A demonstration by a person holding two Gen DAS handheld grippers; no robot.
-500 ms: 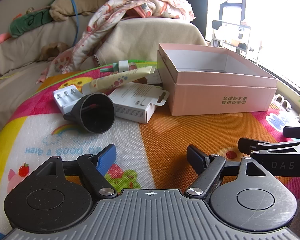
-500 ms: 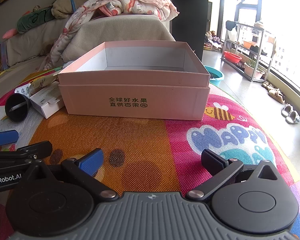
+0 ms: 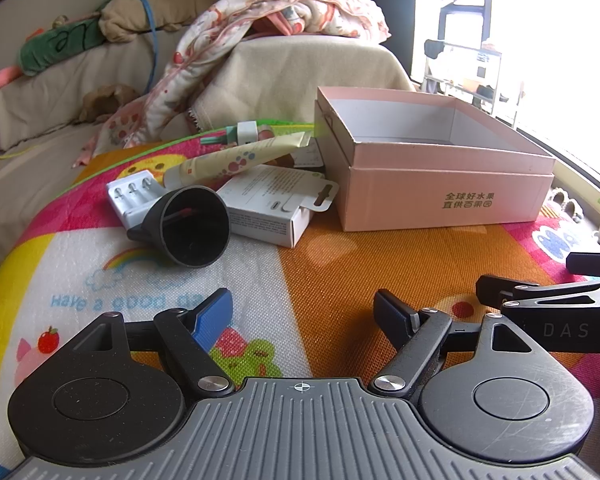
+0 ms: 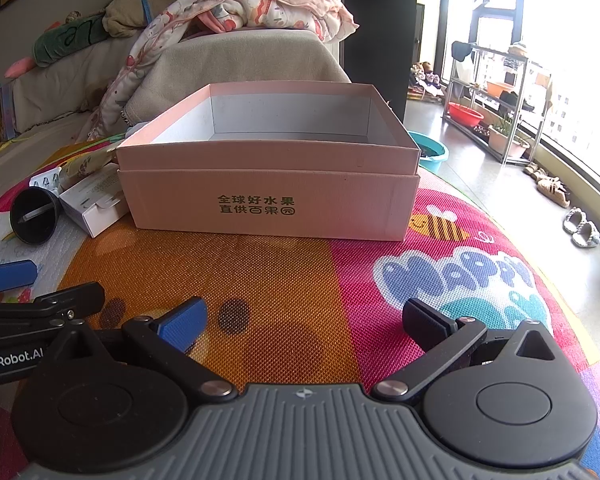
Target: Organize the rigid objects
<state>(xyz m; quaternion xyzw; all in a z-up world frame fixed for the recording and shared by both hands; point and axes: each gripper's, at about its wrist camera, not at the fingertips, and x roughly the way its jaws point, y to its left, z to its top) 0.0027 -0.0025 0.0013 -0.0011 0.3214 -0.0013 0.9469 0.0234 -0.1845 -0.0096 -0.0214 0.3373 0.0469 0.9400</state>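
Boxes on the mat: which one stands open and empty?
The big pink box, lidless with its white inside bare; the small white box beside it lies closed.

The pink box carries green Chinese characters "全球好水果 直供百果园" on its front wall. The play mat shows "HAPPY" near its right edge and "Have a good" near its left edge. The left gripper body reads "enRobot.AI"; the right gripper body reads "DAS".
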